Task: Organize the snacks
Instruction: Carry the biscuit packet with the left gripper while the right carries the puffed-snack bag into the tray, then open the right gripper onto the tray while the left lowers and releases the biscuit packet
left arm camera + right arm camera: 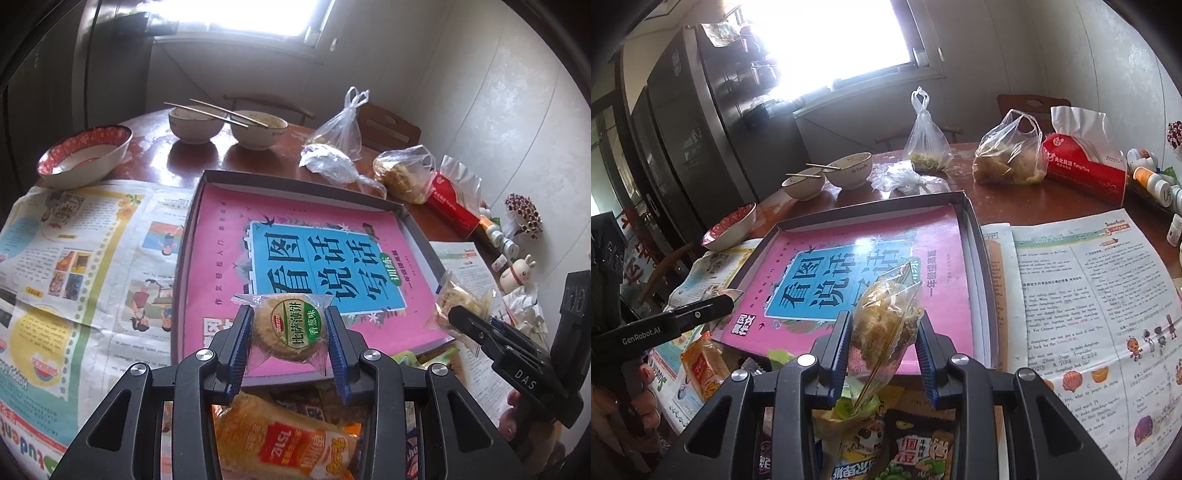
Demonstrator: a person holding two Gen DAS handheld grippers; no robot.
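Observation:
My left gripper (290, 314) is shut on a round biscuit pack (290, 328) with a green label, held above the near edge of a shallow grey box (295, 182) lined with a pink book (221, 251). My right gripper (882, 325) is shut on a clear packet of golden snack (886, 325), also over the box's near edge (971, 229); that packet shows in the left wrist view (461, 299). Loose snack packs lie below: an orange pack (288, 443) and cartoon-printed packs (916, 454).
Newspaper sheets (74, 258) (1089, 314) flank the box. Behind it stand a red-rimmed bowl (85, 155), two bowls with chopsticks (229, 125), plastic bags (1008, 155), a red tissue pack (1086, 166), small bottles (1148, 177) and a rabbit figure (517, 273).

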